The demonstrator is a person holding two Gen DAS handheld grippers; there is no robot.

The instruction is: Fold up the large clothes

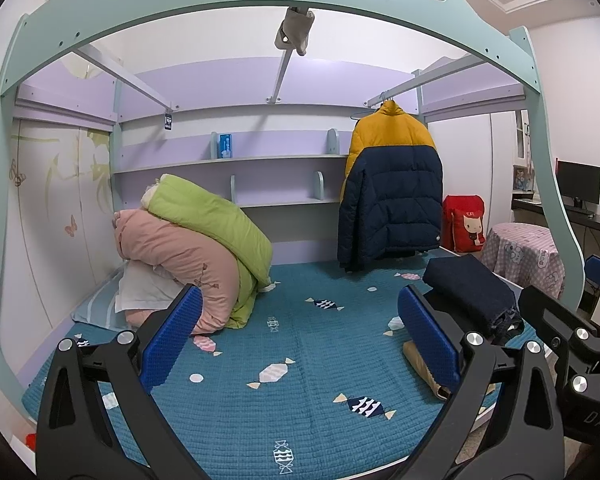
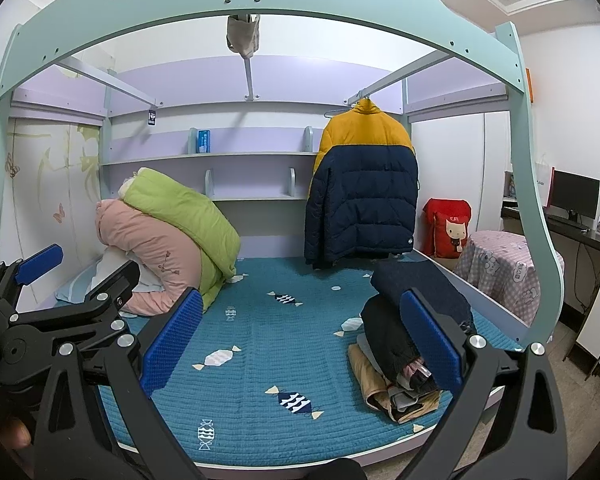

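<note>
Yellow-and-navy quilted puffer jacket (image 1: 390,188) hangs on a hanger from the right-hand rail under the pale green loft-bed frame (image 1: 260,4), at the far end of the bed, its hem just above the teal quilted mattress cover with candy print (image 1: 300,360). Stack of folded dark and tan clothes (image 2: 404,340) lies on the cover's right side. Rolled pink and green duvets (image 1: 204,240) sit far left. Left gripper (image 1: 300,340) and right gripper (image 2: 300,340): both spread wide, holding nothing, hovering above the near edge of the bed.
</note>
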